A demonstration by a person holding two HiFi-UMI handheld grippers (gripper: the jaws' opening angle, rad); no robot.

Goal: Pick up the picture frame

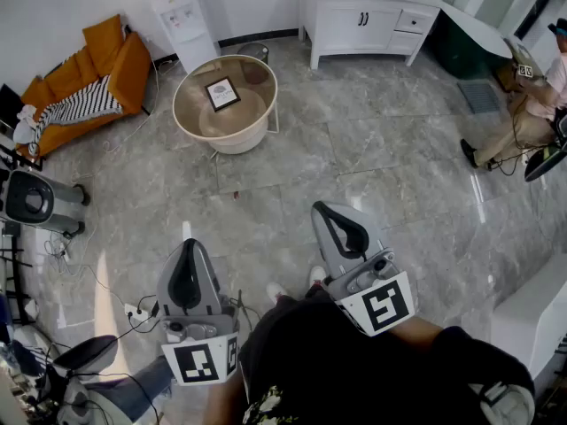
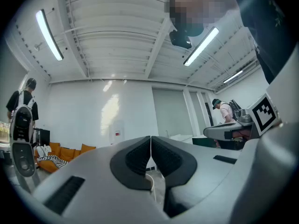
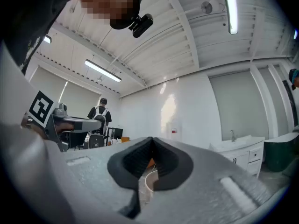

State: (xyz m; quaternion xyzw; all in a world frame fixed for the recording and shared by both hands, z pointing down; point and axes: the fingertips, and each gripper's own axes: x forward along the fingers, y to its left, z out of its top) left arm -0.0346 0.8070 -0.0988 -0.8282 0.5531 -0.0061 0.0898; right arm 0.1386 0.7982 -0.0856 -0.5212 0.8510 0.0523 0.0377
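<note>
While I stand on the marble floor point(image 1: 354, 149), my left gripper point(image 1: 189, 248) and right gripper point(image 1: 328, 211) are held out in front of me, each with its jaws pressed together on nothing. Well ahead, the picture frame point(image 1: 222, 93) lies flat on the round table point(image 1: 188, 122), between the orange sofa point(image 1: 97, 82) and the white cabinet point(image 1: 363, 20).

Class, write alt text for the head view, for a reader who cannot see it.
The left gripper and right gripper, both shut and empty, point across a grey floor toward a round table holding a picture frame, well beyond them.
</note>
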